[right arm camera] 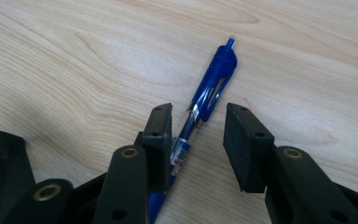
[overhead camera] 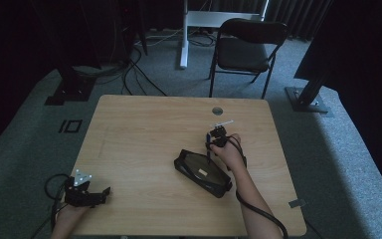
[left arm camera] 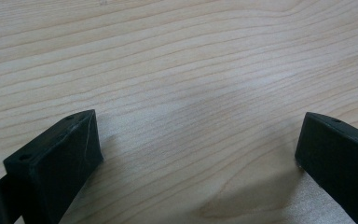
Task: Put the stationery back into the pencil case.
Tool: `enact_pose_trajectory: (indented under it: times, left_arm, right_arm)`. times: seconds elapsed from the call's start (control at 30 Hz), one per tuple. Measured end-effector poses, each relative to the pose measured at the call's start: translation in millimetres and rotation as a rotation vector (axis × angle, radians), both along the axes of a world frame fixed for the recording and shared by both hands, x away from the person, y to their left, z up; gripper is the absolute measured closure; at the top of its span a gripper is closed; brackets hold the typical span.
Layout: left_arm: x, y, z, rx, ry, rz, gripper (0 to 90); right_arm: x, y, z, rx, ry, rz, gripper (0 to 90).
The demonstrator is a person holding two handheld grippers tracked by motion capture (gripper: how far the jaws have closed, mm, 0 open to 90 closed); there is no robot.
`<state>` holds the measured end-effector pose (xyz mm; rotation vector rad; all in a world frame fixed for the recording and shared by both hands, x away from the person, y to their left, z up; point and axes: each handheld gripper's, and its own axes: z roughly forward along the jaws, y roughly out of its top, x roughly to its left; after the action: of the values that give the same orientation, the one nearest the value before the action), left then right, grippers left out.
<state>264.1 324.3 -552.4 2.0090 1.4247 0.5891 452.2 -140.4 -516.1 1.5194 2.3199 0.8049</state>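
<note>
Claw on the right (right arm camera: 198, 140) was partly open, jaws straddling a blue pen (right arm camera: 205, 100) that lay on the worktop (right arm camera: 74, 60). One jaw sat against the pen's barrel; the other stood clear of it, so nothing was clamped yet. Pen's clip end pointed away from the claw; its lower barrel ran under the near jaw. A dark fabric edge showed at the lower left of the right gripper view, probably the pencil case.

From the high view, the left claw (overhead camera: 104, 191) rested at the near left corner of the worktop, jaws wide apart and holding nothing, well apart from everything else. Left gripper view confirmed bare wood between its jaws.

Further in, a black pencil case (overhead camera: 201, 173) lay near the middle of the worktop, just beside the right hand (overhead camera: 229, 152). Right claw (overhead camera: 208, 149) pointed down at the far edge of the case, where the pen lay.

Beyond the worktop: a black chair (overhead camera: 246, 47) on grey carpet.

Judgement: task looked like putting the pen in the case. Early stage: pen approached, not gripped. Left to do: close, lift, carry to the case, insert. Whether the case was open could not be told.
</note>
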Motion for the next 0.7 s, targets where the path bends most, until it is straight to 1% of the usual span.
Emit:
enact_pose_trajectory:
  times: [0.07, 0.13, 0.3, 0.57, 0.7]
  left_arm:
    - [0.0, 0.0, 0.0, 0.000, 0.000, 0.000, 0.2]
    - [0.0, 0.0, 0.0, 0.000, 0.000, 0.000, 0.2]
    - [0.0, 0.0, 0.0, 0.000, 0.000, 0.000, 0.2]
    - [0.0, 0.0, 0.0, 0.000, 0.000, 0.000, 0.2]
    - [0.0, 0.0, 0.0, 0.000, 0.000, 0.000, 0.2]
  right_arm:
    - [0.8, 0.6, -2.5, -0.005, 0.007, -0.002, 61.9]
    - [1.4, 1.2, -4.5, 0.000, 0.013, -0.004, 62.1]
    - [2.3, 3.5, -8.3, -0.009, 0.025, 0.004, 63.6]
    - [2.6, 3.7, -8.4, -0.010, 0.029, -0.007, 65.5]
    - [2.5, 3.1, -8.7, -0.013, 0.022, 0.011, 66.6]
